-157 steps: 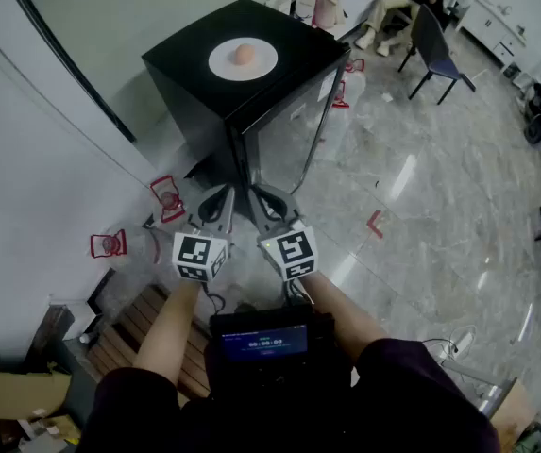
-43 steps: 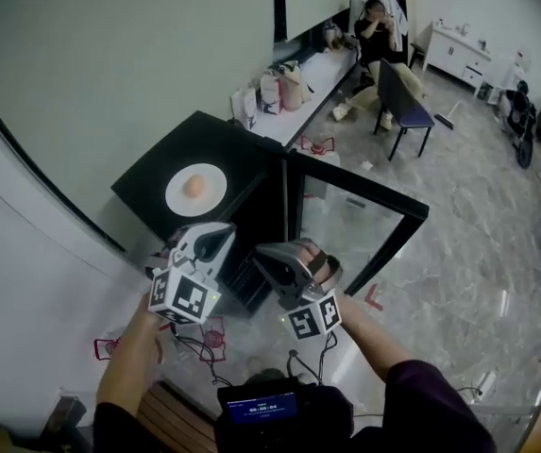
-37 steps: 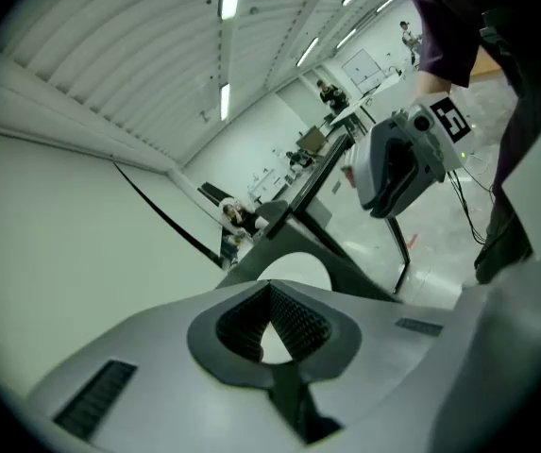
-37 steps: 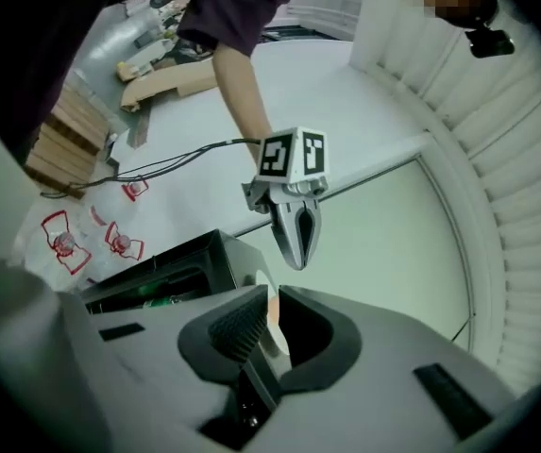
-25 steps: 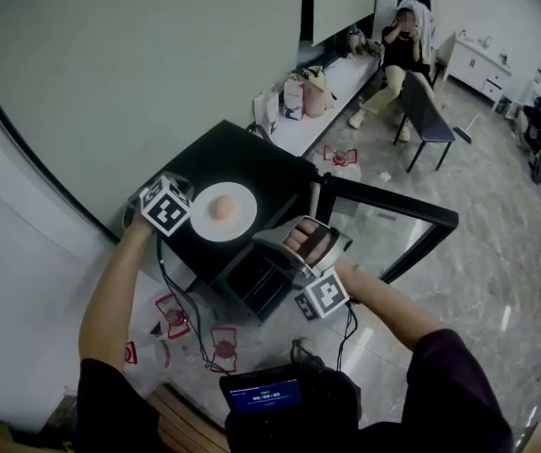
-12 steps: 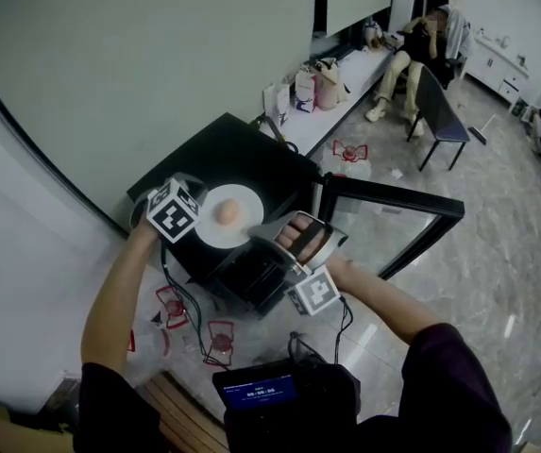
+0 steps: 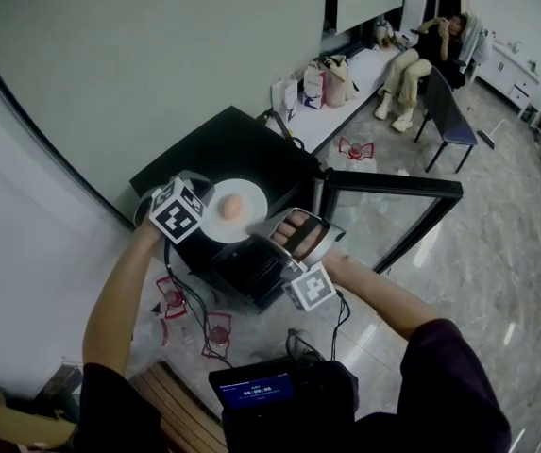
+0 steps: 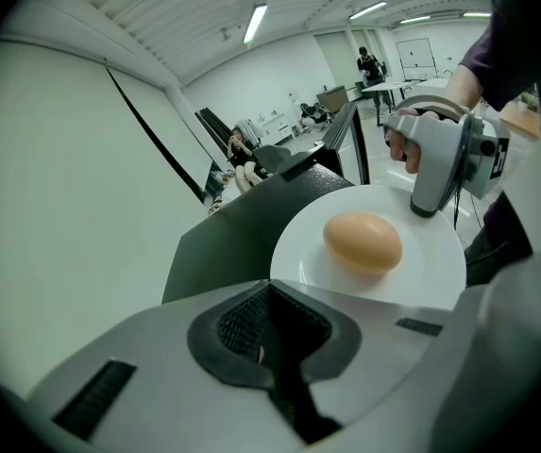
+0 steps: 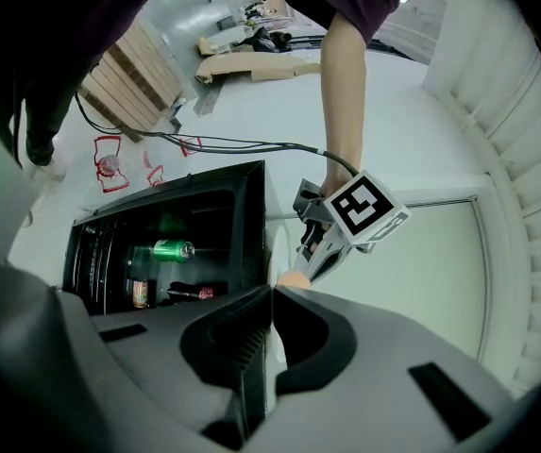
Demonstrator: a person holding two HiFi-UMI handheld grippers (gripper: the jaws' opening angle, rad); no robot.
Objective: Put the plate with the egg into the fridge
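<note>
One black, box-shaped fridge (image 7: 218, 149) stands with its glass-panelled door (image 7: 393, 215) swung open, so the cavity is ready. The plate (image 7: 253, 194) sits on the fridge's flat, matte top, near the front edge above the opening.

Step in hand: taking hold of the plate for the lift. The right gripper (image 7: 268, 226), rolled on its side, has just closed its jaws, and they appear clenched on the plate's front rim. The left gripper (image 8: 270, 289) sits just beside the opposite rim, jaws pressed together with nothing between them.

Next move, as judged: raise the plate level, carry it round the top edge and slide it onto a shelf. A one-sided pinch on a smooth rim calls for a slow, flat path.

The plate is white, round, glossy and shallow. The egg (image 8: 363, 242) — tan, smooth, oval — lies loose at its centre and will likely roll if the plate tilts.
</note>
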